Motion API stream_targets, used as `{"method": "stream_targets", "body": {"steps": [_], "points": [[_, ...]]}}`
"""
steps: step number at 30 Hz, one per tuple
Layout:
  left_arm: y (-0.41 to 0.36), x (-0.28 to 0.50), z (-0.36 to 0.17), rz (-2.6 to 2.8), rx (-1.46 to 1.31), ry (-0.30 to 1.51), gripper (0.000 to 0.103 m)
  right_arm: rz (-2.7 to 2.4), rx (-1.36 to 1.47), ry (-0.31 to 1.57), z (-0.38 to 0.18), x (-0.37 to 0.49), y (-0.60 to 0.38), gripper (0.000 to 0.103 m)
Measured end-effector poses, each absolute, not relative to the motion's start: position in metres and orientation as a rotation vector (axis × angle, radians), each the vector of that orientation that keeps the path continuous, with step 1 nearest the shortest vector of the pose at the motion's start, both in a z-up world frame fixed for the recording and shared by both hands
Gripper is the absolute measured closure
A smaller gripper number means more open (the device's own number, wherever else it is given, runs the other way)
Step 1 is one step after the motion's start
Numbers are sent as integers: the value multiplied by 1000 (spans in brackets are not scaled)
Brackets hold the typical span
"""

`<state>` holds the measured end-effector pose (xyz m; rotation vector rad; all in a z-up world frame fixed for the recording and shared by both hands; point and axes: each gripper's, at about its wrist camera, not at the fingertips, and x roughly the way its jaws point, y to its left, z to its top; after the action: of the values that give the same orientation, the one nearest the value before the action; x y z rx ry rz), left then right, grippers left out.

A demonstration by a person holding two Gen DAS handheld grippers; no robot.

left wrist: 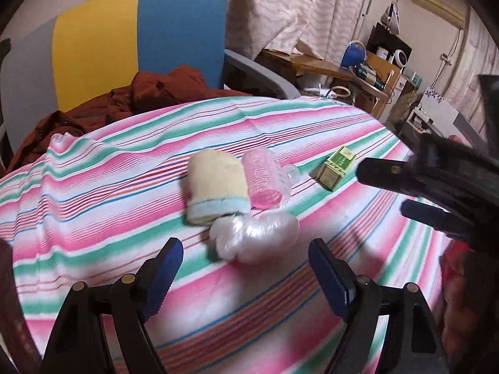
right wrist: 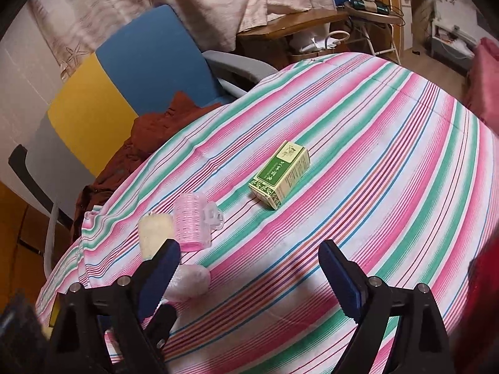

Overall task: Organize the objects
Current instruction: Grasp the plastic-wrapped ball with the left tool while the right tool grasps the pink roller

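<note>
left gripper (left wrist: pixel 241 268) jaws spread wide, nothing between them. just ahead of the gap sits a crumpled clear plastic bag (left wrist: pixel 254 240), then a rolled cream towel (left wrist: pixel 216 187) and a pink hair roller (left wrist: pixel 263 184) with clear clip, the two touching side by side. right gripper (right wrist: pixel 249 268) jaws also spread, empty; green tea box (right wrist: pixel 280 174) lies well ahead of its gap, apart from the cluster, which sits off its left jaw. all on a striped cloth (right wrist: pixel 389 155) (loose, wrinkled).

risks: the bag looks slippery and squashy, a pinch could skid off or snag the cloth. closing on the towel may knock the roller rolling. the grippers are near each other, could collide.
</note>
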<state>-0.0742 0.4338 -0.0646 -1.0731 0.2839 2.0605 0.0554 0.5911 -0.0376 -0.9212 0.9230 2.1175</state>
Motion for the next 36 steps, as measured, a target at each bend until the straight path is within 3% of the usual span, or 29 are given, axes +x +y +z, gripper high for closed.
{"method": "stream_targets", "body": {"steps": [6, 8, 11, 19, 25, 32, 36], "points": [[450, -89, -86, 2076, -1151, 262, 23, 2110, -928, 929, -41, 54, 594, 12], [450, -93, -92, 2061, -1173, 256, 46, 2106, -944, 919, -43, 52, 595, 12], [440, -90, -93, 2043, -1146, 247, 54, 2107, -969, 911, -46, 50, 594, 12], [387, -62, -92, 2106, -1084, 298, 57, 2134, -1044, 832, -51, 38, 585, 12], [334, -39, -96, 2148, -1116, 227, 60, 2247, -1076, 814, -49, 28, 572, 12], [326, -35, -100, 2158, -1103, 216, 62, 2370, -1163, 647, -48, 4, 538, 12], [326, -36, -102, 2157, -1098, 218, 62, 2347, -1176, 659, -52, -1, 536, 15]]}}
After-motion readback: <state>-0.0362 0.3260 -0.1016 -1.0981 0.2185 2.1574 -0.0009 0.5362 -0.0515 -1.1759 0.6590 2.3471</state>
